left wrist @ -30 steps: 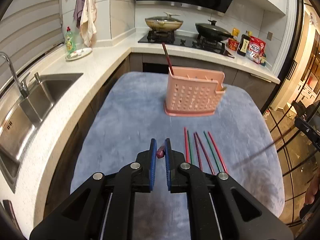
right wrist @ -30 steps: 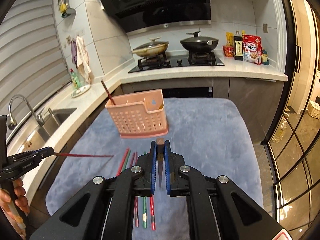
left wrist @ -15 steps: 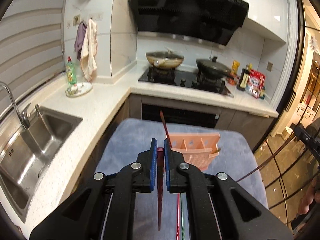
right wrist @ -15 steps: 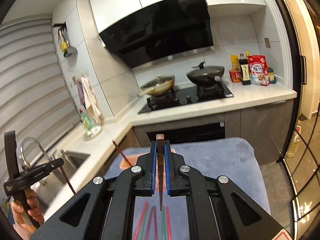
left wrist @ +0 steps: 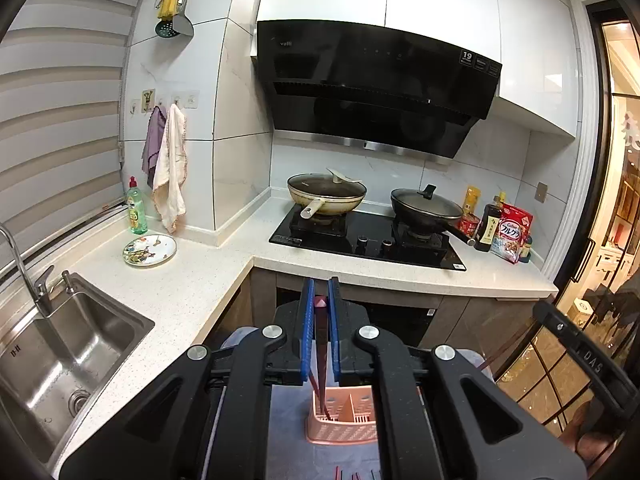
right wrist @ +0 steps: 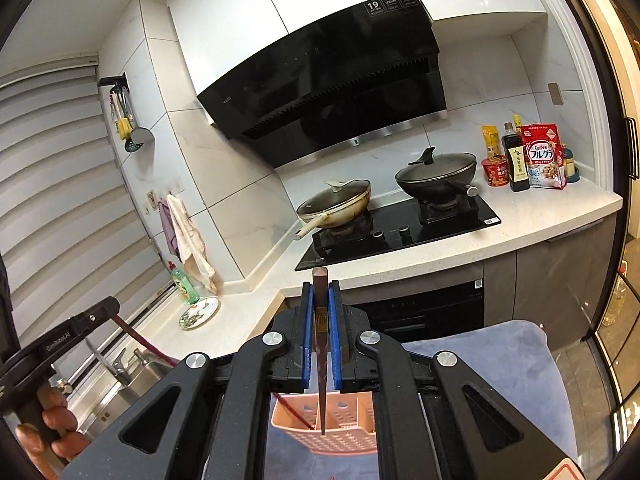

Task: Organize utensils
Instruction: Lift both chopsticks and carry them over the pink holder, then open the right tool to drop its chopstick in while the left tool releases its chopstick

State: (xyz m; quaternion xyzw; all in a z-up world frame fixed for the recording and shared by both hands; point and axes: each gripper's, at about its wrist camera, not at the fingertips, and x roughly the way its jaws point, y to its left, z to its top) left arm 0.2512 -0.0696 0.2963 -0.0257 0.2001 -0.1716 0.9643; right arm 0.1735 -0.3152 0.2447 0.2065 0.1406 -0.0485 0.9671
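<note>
My left gripper (left wrist: 319, 300) is shut on a dark red chopstick (left wrist: 320, 364) that hangs nearly upright, its tip over the pink perforated utensil holder (left wrist: 344, 420) below. My right gripper (right wrist: 320, 300) is shut on a brown chopstick (right wrist: 321, 352), also nearly upright, its tip above the same pink holder (right wrist: 336, 424). One red chopstick (right wrist: 294, 412) leans inside the holder. The left gripper with its chopstick shows at the left edge of the right wrist view (right wrist: 100, 316). The right gripper shows at the right edge of the left wrist view (left wrist: 568, 344).
The holder stands on a blue-grey cloth (right wrist: 516, 364) over a table. Ends of loose chopsticks (left wrist: 352, 474) lie on the cloth near me. Behind is a white counter (left wrist: 192, 280) with a sink (left wrist: 52, 356), a plate (left wrist: 150, 246), a hob (left wrist: 368, 240) with two pans.
Both grippers have risen and tilted up from the cloth, each with its chopstick turned from level to upright. Both chopstick tips now hang over the pink holder.
</note>
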